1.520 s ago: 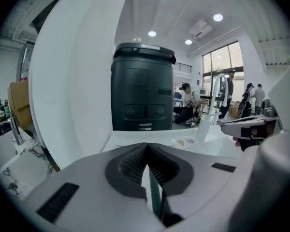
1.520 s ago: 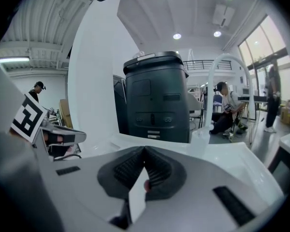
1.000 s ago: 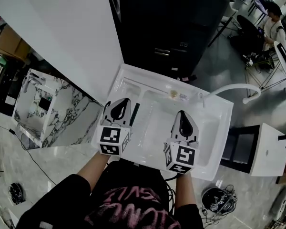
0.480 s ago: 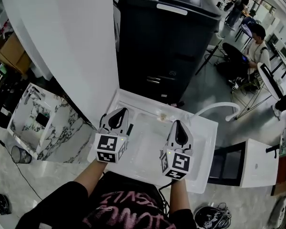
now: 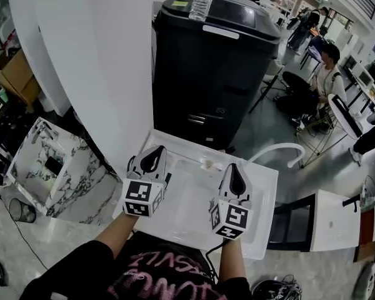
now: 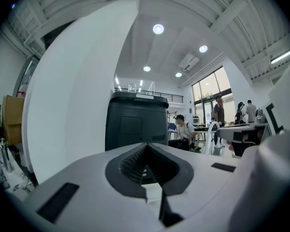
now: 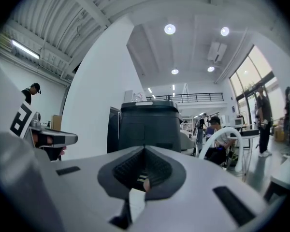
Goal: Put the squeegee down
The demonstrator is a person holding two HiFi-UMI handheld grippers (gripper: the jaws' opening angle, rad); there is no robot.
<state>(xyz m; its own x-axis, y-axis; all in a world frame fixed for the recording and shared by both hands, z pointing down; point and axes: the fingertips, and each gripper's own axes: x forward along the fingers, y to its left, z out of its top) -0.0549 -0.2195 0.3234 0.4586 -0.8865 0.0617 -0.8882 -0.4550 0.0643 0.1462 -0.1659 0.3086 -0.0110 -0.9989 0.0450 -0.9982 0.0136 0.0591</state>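
Note:
Both grippers hover over a white sink basin (image 5: 265, 189) in the head view. My left gripper (image 5: 155, 151) is at the basin's left side with its jaws shut and nothing held. A thin dark strip, likely the squeegee (image 5: 168, 178), shows just right of it, mostly hidden by the gripper body. My right gripper (image 5: 233, 167) hangs over the basin's middle, also shut and empty. In the left gripper view the left gripper (image 6: 146, 159) points level toward a black cabinet. The right gripper (image 7: 144, 164) in its own view does the same.
A white curved faucet (image 5: 281, 149) rises at the basin's far right. A tall black cabinet (image 5: 212, 74) with a bottle (image 5: 202, 2) on top stands behind the sink. A white pillar (image 5: 94, 61) is on the left, with a marble sink (image 5: 44, 161) below it. A seated person (image 5: 328, 74) is far right.
The head view has tilted up, showing more of the cabinet. Both grippers stay shut over the basin. Less of the dark strip beside the left gripper shows.

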